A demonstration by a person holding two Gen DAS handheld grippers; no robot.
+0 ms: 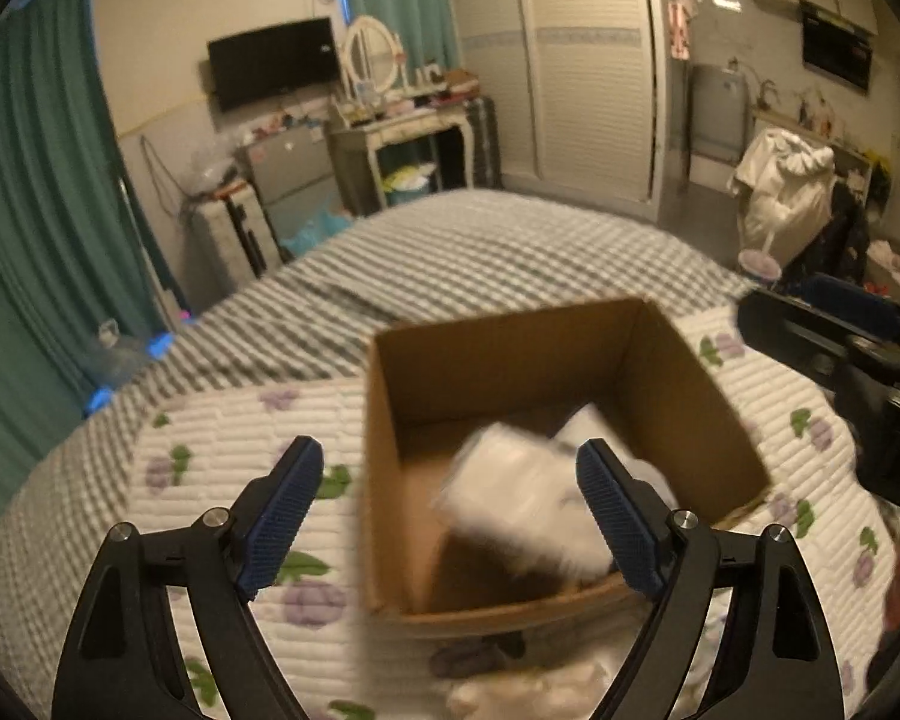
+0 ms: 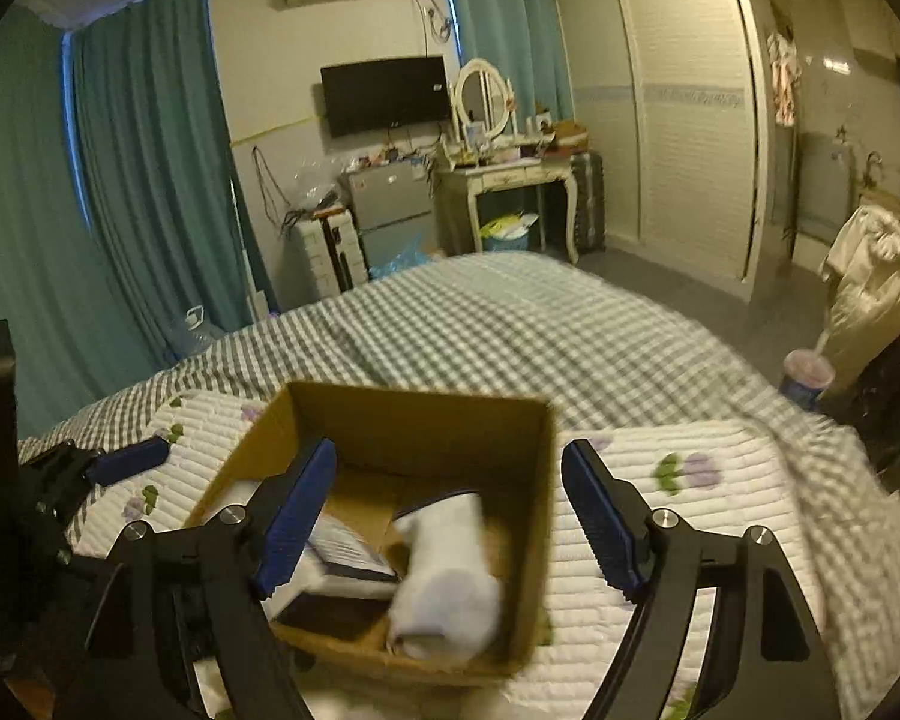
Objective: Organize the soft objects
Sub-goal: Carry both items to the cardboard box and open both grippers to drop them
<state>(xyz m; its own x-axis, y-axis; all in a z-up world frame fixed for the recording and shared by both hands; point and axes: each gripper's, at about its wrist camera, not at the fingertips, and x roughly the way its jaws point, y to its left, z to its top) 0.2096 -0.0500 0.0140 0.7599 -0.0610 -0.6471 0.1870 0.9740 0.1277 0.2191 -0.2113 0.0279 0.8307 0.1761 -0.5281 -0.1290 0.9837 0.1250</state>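
Note:
An open brown cardboard box [image 1: 510, 360] stands on a white quilted pad with purple flowers on the bed; it also shows in the right wrist view [image 2: 426, 420]. A blurred white soft bundle [image 1: 516, 498] is over the box, between the fingers of my open left gripper [image 1: 450, 516], with no pad touching it. In the right wrist view a rolled white sock [image 2: 450, 570] and a flat packet with a white label [image 2: 348, 552] lie in the box. My right gripper [image 2: 450, 516] is open and empty above the box. The right gripper's body [image 1: 852, 354] shows at the right of the left view.
The bed has a grey checked sheet [image 2: 540, 336]. More white fabric [image 1: 510, 690] lies on the pad in front of the box. Beyond the bed are a vanity table [image 2: 504, 180], a small fridge [image 2: 390, 210], green curtains and a white wardrobe [image 2: 678, 120].

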